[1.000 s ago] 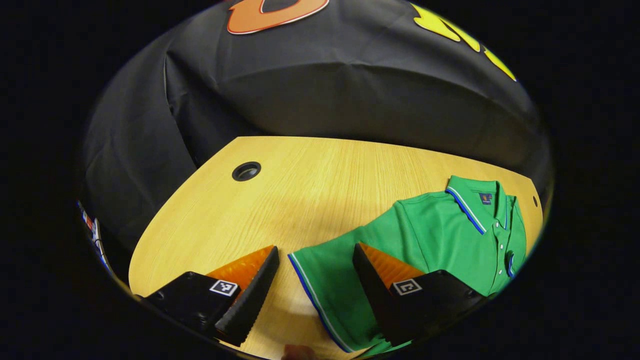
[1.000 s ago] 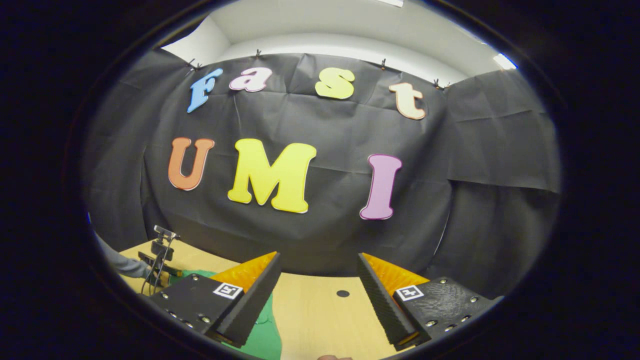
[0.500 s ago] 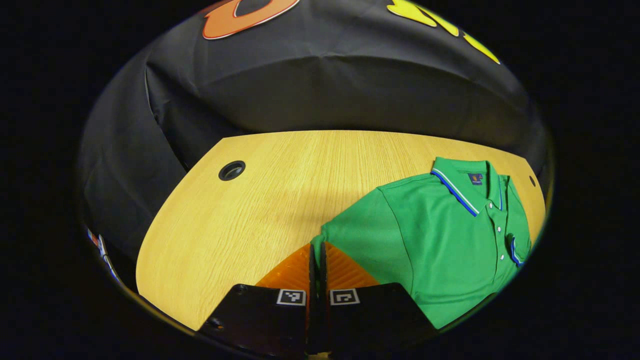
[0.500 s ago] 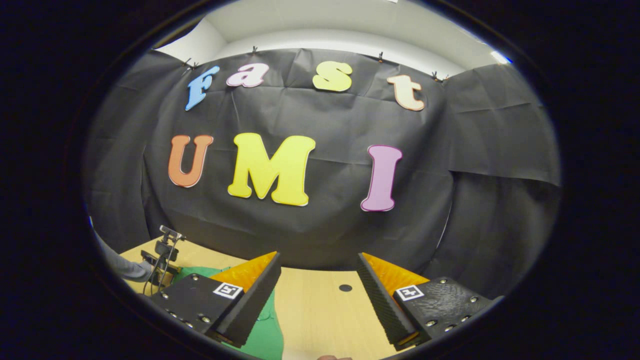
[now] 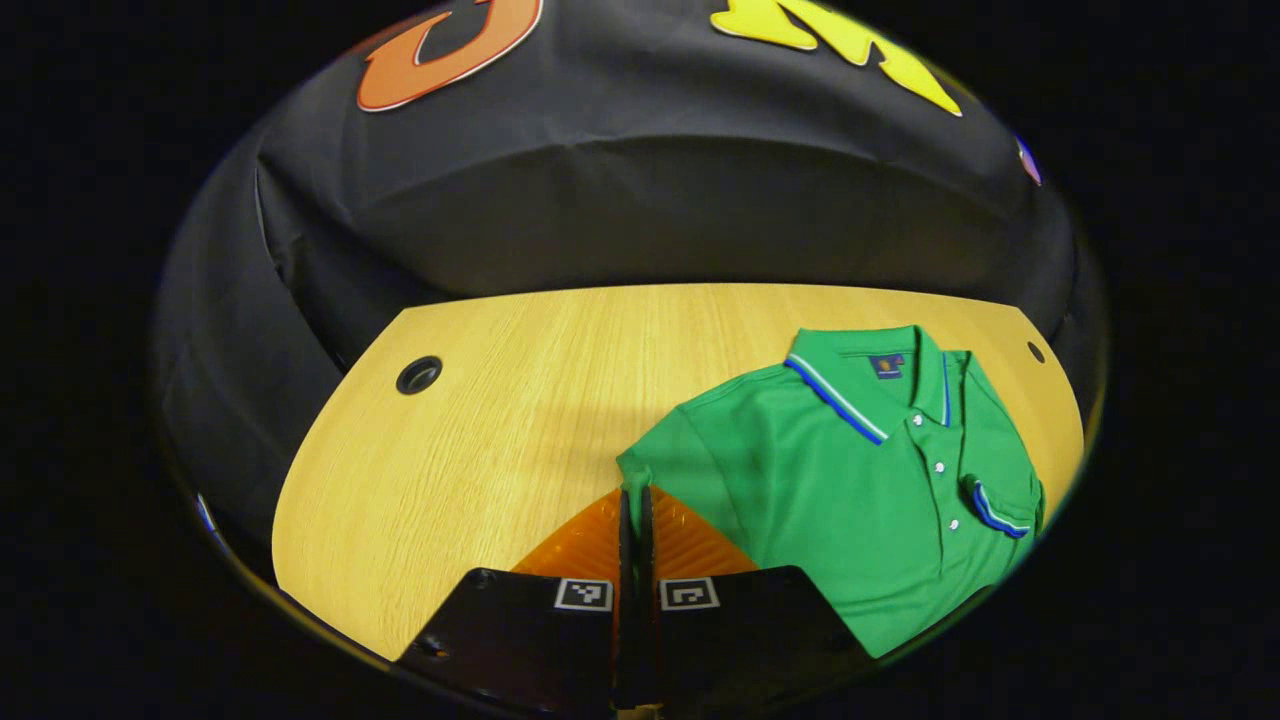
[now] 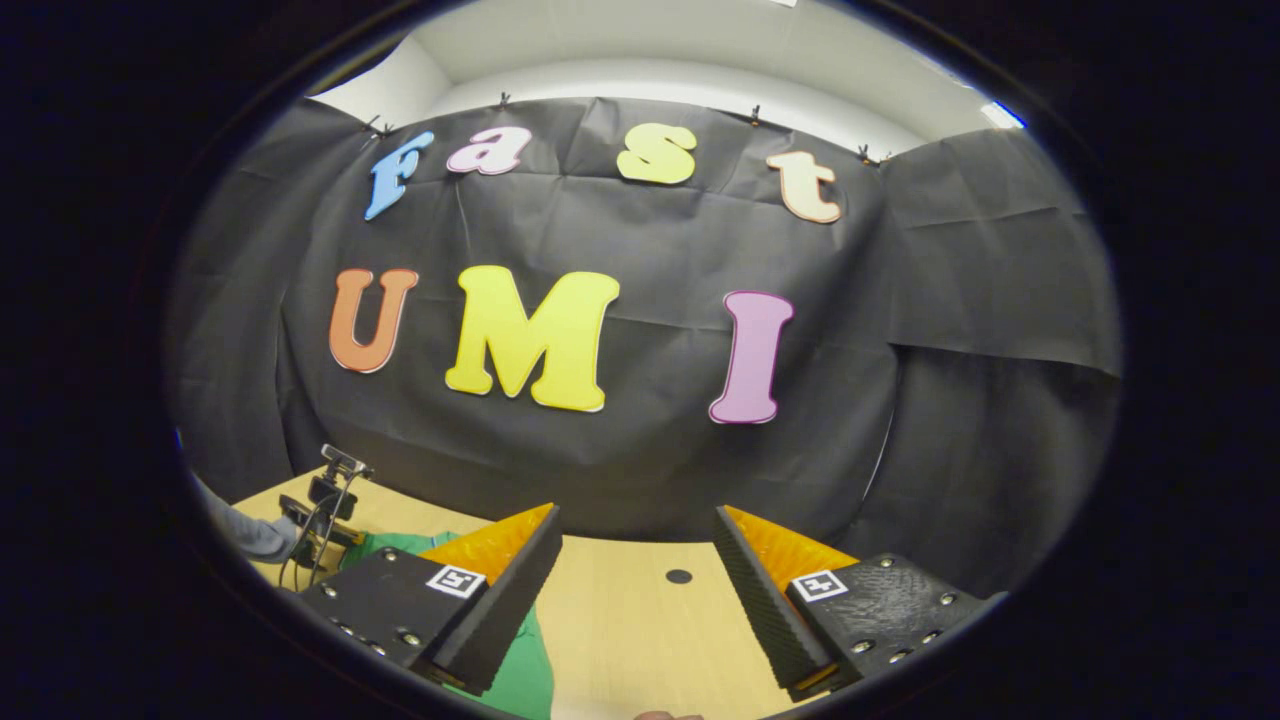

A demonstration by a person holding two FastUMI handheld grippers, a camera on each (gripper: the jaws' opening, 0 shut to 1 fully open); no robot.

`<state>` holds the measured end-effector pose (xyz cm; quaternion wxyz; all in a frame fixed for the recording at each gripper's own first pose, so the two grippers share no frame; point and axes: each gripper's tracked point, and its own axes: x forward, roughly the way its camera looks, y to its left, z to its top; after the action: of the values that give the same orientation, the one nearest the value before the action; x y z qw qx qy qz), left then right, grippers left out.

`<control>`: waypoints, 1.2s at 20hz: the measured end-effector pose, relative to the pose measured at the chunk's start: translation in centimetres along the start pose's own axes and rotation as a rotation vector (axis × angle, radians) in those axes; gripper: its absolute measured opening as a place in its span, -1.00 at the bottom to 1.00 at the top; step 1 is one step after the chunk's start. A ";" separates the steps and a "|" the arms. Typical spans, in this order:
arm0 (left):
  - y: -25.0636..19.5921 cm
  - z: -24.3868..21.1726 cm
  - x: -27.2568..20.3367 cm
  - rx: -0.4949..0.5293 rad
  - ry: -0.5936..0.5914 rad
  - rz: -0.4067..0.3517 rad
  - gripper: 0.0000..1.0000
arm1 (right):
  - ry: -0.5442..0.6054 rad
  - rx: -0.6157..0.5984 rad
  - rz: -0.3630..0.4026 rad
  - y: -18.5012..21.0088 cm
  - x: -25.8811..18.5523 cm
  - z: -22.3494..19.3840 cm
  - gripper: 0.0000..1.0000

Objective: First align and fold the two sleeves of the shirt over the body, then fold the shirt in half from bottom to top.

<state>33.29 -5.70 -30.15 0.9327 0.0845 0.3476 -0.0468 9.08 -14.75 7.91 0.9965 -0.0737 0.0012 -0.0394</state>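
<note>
The green polo shirt (image 5: 860,500) is lying face up on the pale wood-grain worktop (image 5: 500,420), collar toward the booth's black cloth wall, while the left tongs (image 5: 634,505) are pinching its near sleeve (image 5: 640,470), both fingers pressed together on the bunched cuff edge. In the right gripper view, the right tongs (image 6: 637,560) are hanging spread wide and holding nothing, raised above the worktop with a strip of the shirt's green cloth showing under one finger. Farther off in that view, a person's grey sleeve (image 6: 245,535) is reaching in beside the left gripper. The shirt's collar (image 5: 850,395) is trimmed in blue and white stripes, the placket is carrying small white buttons, and the far sleeve's cuff (image 5: 995,510) appears to be lying over the chest already. The knit looks soft, light and limp, so it is likely to drape and slide easily on the smooth worktop; a hold at the cuff or hem corners should be giving the cleanest fold. Two round cable holes (image 5: 418,375) are piercing the worktop near its back edge.
</note>
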 end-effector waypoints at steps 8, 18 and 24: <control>-7.3 3.5 -2.7 0.061 -0.082 -0.121 -0.94 | 0.004 -0.006 -0.001 -0.2 -0.3 -0.3 0.90; -13.3 3.3 -3.1 0.078 -0.072 -0.193 -0.94 | 0.017 0.014 -0.038 -2.1 -1.5 -1.1 0.90; -14.0 2.1 -2.2 0.028 -0.039 -0.231 -0.86 | 0.018 0.011 -0.049 -2.4 -1.8 -1.3 0.90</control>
<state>30.93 -19.81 -28.88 0.9264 0.0558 0.3359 -0.1606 7.10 -17.20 7.02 0.9956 -0.0677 0.0082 -0.0647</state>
